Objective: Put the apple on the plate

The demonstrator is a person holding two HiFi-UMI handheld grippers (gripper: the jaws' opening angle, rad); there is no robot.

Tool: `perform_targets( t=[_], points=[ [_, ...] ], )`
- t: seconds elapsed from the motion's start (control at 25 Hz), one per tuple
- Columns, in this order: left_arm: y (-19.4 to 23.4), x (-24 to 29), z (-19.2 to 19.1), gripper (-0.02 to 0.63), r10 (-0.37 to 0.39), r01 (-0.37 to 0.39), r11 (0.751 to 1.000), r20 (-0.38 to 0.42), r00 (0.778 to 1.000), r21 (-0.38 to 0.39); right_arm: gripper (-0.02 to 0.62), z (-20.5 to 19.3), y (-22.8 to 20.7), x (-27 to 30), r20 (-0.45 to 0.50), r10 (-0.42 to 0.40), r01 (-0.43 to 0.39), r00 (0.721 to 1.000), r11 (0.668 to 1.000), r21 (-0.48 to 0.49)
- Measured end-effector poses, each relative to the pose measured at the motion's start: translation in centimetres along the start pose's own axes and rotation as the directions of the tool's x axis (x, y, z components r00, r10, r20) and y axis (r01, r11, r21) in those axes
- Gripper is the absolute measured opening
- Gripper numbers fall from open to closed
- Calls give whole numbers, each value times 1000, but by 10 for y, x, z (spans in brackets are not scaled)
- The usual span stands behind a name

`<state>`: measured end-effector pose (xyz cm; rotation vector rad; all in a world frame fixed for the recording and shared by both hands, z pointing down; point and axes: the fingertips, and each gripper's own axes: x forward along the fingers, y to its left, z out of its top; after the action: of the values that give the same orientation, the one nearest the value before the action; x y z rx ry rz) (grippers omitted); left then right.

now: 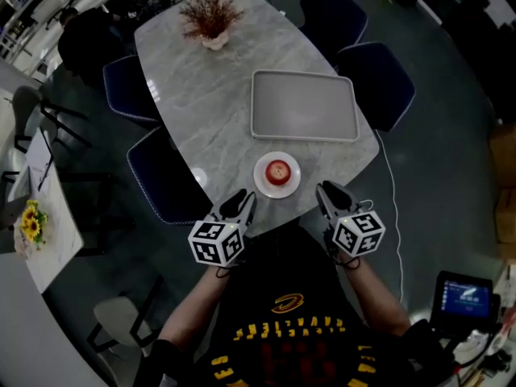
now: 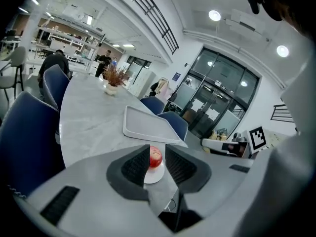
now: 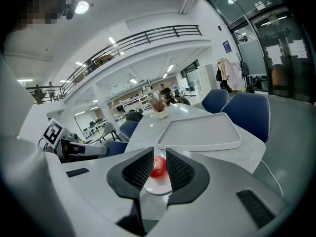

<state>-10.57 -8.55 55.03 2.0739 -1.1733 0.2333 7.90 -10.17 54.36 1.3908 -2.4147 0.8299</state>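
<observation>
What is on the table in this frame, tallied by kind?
apple: 1
plate: 1
tray: 1
potted plant: 1
Total: 4

A black shirt [image 1: 282,301] with yellow print is worn. The left gripper [image 1: 242,201] and right gripper [image 1: 327,192] are topped with white cubes [image 1: 216,243] marked with black squares. Ribbed black pads [image 2: 134,166] are set in grey bodies.
</observation>
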Motion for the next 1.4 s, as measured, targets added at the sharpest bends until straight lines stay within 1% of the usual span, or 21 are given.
perform_targets(
  t=[0.12, 0.24, 0.44, 0.64, 0.8, 0.92, 1.08, 1.2, 1.4],
  points=[
    [11, 29, -6, 94, 26, -26, 1000, -39, 999, 3, 64, -13, -22, 23, -47, 5, -5, 999, 1000, 9],
    [19, 34, -14, 94, 42, -43, 999, -66, 997, -4, 64, -31, -22, 32, -89, 8, -7, 996, 1000, 12],
    [41, 43, -33, 94, 54, -61, 997, -128, 990, -51, 64, -57, -14, 54, -165, 30, -26, 986, 999, 27],
    [59, 52, -65, 94, 72, -90, 993, -221, 973, -74, 64, -87, -16, 67, -244, 19, -13, 969, 1000, 27],
    [69, 57, -87, 94, 73, -106, 989, -275, 959, -107, 64, -105, -22, 74, -284, -4, 26, 959, 997, 73],
    [73, 60, -97, 94, 64, -107, 986, -298, 952, -130, 64, -118, -23, 80, -314, -9, 42, 949, 994, 98],
    [78, 62, -103, 94, 64, -115, 983, -316, 947, -145, 64, -128, -25, 85, -347, -12, 56, 938, 992, 116],
    [78, 66, -106, 94, 62, -119, 980, -324, 944, -160, 64, -132, -27, 87, -358, -5, 57, 934, 989, 136],
    [78, 62, -113, 94, 41, -109, 976, -334, 942, -189, 64, -136, -17, 87, -364, 7, 56, 931, 985, 162]
  ],
)
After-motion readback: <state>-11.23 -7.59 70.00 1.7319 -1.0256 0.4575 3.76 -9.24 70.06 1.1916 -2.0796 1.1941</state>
